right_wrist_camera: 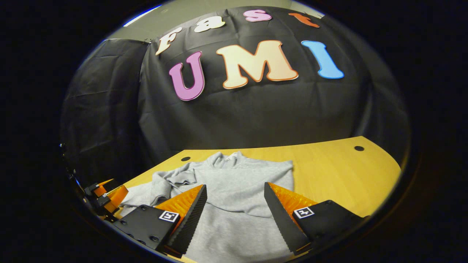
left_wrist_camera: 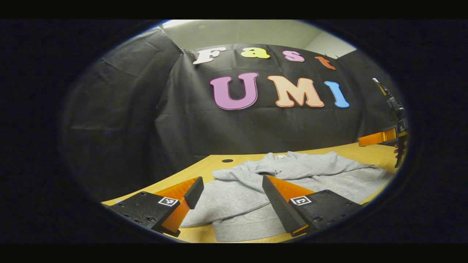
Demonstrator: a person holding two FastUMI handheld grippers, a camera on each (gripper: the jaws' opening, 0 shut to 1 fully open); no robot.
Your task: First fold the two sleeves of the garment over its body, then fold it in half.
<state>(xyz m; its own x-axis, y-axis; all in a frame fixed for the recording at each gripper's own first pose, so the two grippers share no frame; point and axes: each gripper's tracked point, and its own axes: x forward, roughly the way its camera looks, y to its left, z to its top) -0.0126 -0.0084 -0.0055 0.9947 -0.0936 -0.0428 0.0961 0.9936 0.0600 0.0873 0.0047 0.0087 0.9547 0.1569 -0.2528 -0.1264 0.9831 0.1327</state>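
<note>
A grey sweatshirt (left_wrist_camera: 310, 168) lies flat on the yellow wooden table (left_wrist_camera: 369, 151), collar toward the booth wall. One sleeve (left_wrist_camera: 241, 173) lies folded across its body. My left gripper (left_wrist_camera: 230, 182) hovers open over the near part of the garment, with nothing between its fingers. In the right gripper view the sweatshirt (right_wrist_camera: 248, 171) shows with a rumpled sleeve (right_wrist_camera: 172, 180) on its left side. My right gripper (right_wrist_camera: 235, 188) stands open above the body of the garment and holds nothing. The other gripper (right_wrist_camera: 106, 197) shows at the far left edge, and the right one (left_wrist_camera: 384, 138) at the far right of the left gripper view.
The table (right_wrist_camera: 336, 171) has bare wood to the right of the sweatshirt, with a small round hole (right_wrist_camera: 359, 148) near its back corner and another hole (right_wrist_camera: 185, 159) behind the garment. Black cloth walls stand close behind the table's far edge.
</note>
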